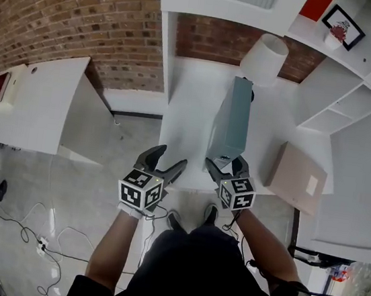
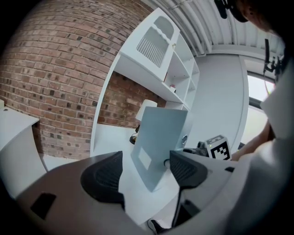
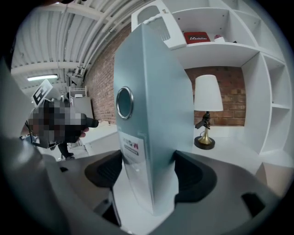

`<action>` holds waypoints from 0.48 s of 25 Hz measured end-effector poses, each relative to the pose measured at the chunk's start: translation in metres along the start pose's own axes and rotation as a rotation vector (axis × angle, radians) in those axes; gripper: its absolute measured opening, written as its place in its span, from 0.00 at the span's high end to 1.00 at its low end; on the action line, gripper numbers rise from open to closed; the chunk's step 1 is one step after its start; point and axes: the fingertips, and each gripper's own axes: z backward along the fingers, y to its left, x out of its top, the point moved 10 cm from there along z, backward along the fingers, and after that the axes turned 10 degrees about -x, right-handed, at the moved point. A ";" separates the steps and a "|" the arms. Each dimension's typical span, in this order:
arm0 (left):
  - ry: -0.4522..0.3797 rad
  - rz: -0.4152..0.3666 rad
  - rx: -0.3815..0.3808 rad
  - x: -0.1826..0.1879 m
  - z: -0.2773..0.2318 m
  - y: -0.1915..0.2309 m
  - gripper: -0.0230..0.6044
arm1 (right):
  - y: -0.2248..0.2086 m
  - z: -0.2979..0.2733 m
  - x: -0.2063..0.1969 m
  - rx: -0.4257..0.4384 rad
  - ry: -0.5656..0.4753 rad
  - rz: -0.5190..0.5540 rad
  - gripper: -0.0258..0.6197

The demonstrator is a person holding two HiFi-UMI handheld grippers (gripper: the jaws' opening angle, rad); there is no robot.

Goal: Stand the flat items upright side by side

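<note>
White desk (image 1: 191, 104) runs out to a brick wall. A grey-blue binder (image 1: 232, 116) stands upright near the desk's middle, with the right gripper (image 1: 225, 164) clamped across its near spine. To its left the left gripper (image 1: 169, 159) hovers, jaws apart and empty. A brown flat box (image 1: 297, 175) lies to the right. The binder looks stiff, light and tippy, so a low grip on the spine seems steadiest.

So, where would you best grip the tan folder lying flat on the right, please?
Take the tan folder by its near edge, from the person's side, I'd say: it lies flat on the white table, so only thin edges offer a bite, and that one sits nearest the front rim.
</note>
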 end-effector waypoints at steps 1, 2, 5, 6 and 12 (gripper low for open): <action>0.002 0.003 0.001 -0.001 0.002 0.001 0.46 | 0.005 -0.003 0.004 0.017 -0.004 0.015 0.41; 0.003 0.006 0.003 -0.002 0.004 0.002 0.46 | 0.010 -0.007 0.008 0.034 -0.007 0.030 0.41; -0.002 0.019 0.020 -0.004 0.013 0.007 0.46 | 0.024 -0.023 0.019 0.084 -0.017 0.062 0.41; -0.005 0.026 0.031 -0.005 0.017 0.009 0.46 | 0.028 -0.029 0.022 0.098 -0.020 0.065 0.41; -0.017 0.080 0.135 -0.013 0.039 0.021 0.46 | 0.042 -0.074 0.036 0.169 -0.009 0.019 0.41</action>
